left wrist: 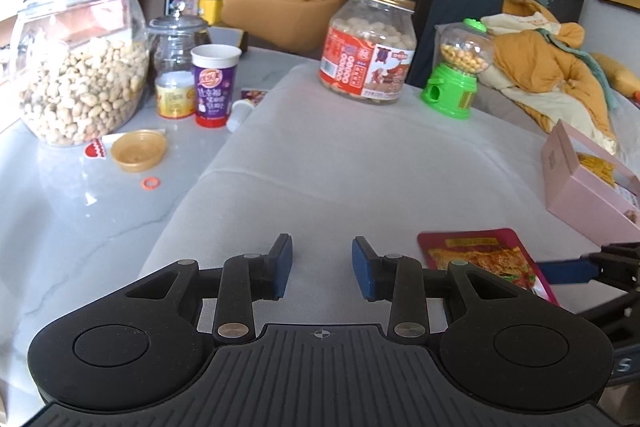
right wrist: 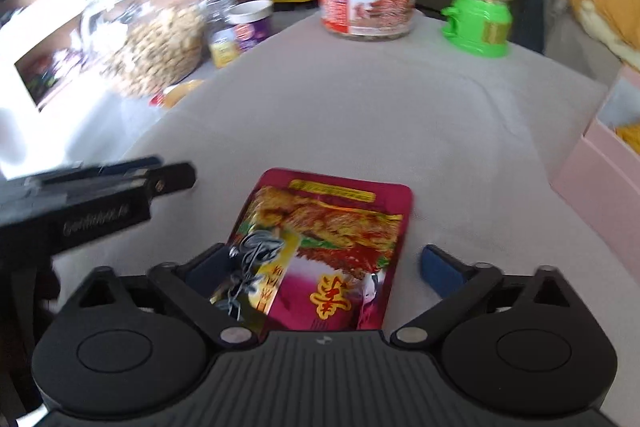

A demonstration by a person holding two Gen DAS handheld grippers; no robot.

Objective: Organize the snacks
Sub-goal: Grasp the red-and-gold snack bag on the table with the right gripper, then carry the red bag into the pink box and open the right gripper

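Note:
A dark red snack pouch (right wrist: 328, 247) lies flat on the grey cloth between the wide-open fingers of my right gripper (right wrist: 324, 267); neither pad presses it. The pouch also shows in the left wrist view (left wrist: 480, 259), to the right of my left gripper (left wrist: 322, 267), which is open and empty over the cloth. A pink box (left wrist: 580, 179) with yellow contents stands open at the right; it also shows at the right edge of the right wrist view (right wrist: 600, 163). My right gripper's finger (left wrist: 568, 271) reaches in from the right edge.
At the back of the cloth stand a red-labelled plastic jar (left wrist: 368, 51) and a green candy dispenser (left wrist: 456, 75). On the marble table at left are a big glass peanut jar (left wrist: 80, 67), a smaller glass jar (left wrist: 176, 67), a purple cup (left wrist: 214, 87) and a gold lid (left wrist: 138, 151).

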